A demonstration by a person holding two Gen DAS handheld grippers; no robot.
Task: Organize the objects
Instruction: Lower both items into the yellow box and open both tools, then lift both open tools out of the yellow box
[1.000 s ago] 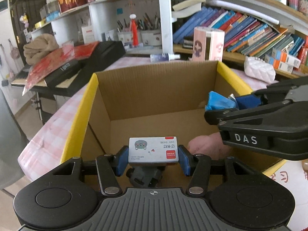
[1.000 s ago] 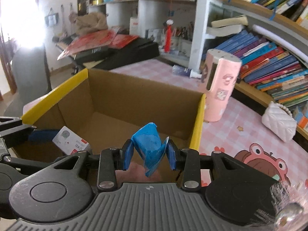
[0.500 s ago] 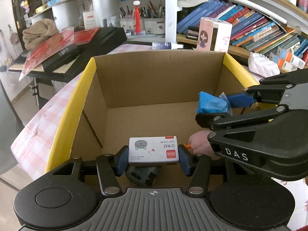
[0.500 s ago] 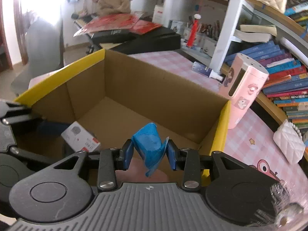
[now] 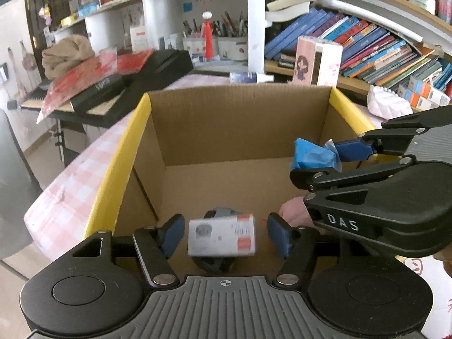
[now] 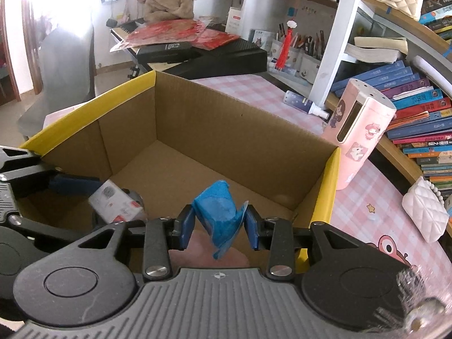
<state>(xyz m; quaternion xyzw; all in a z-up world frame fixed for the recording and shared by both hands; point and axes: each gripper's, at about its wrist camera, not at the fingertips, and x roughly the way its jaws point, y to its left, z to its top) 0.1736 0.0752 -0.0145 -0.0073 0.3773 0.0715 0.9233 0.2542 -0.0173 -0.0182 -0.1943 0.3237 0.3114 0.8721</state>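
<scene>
The letters "DAS" stand in white on the black body of the right gripper (image 5: 333, 152), seen from the left wrist. The small white box (image 5: 221, 238) carries a red label, but its print is too blurred to read.

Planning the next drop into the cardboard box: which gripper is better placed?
Right gripper: shut on the crumpled blue packet above the cardboard box. Left gripper is opening, white box loose.
</scene>
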